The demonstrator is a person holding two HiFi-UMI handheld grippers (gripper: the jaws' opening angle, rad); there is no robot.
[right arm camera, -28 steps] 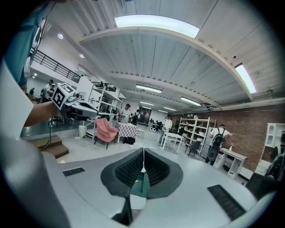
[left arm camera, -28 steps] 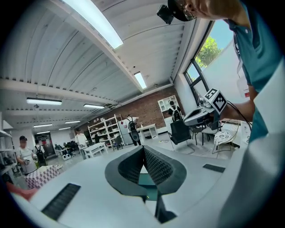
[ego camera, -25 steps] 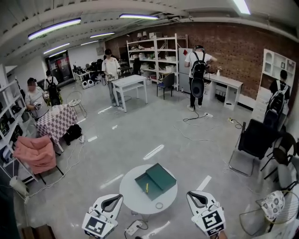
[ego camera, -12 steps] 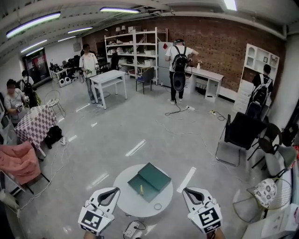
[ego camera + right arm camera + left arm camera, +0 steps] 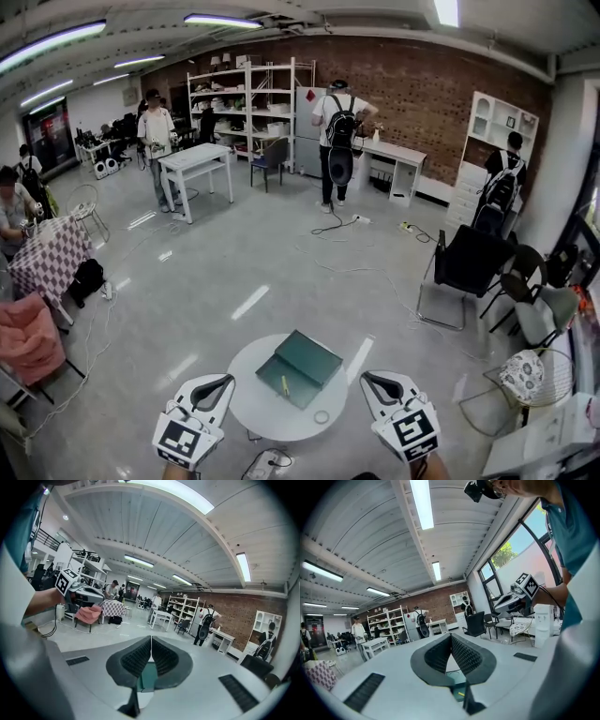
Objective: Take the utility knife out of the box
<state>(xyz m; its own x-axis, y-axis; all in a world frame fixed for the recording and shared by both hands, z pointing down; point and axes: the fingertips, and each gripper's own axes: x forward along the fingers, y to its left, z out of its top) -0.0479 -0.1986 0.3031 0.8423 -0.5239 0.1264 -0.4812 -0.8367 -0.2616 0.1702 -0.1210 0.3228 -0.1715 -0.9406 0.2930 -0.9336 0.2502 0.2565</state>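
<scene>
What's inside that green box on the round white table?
One slim yellow thing, likely the utility knife, lies in the open green box. Nothing else shows inside; whatever sits under its opened lid is covered.

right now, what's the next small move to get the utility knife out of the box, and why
Probably open the left gripper and ease it forward over the round table. It and the right gripper are both empty with fingers closed, short of the open green box. The yellow utility knife lies in the box's near half, slightly closer to the left gripper.
</scene>
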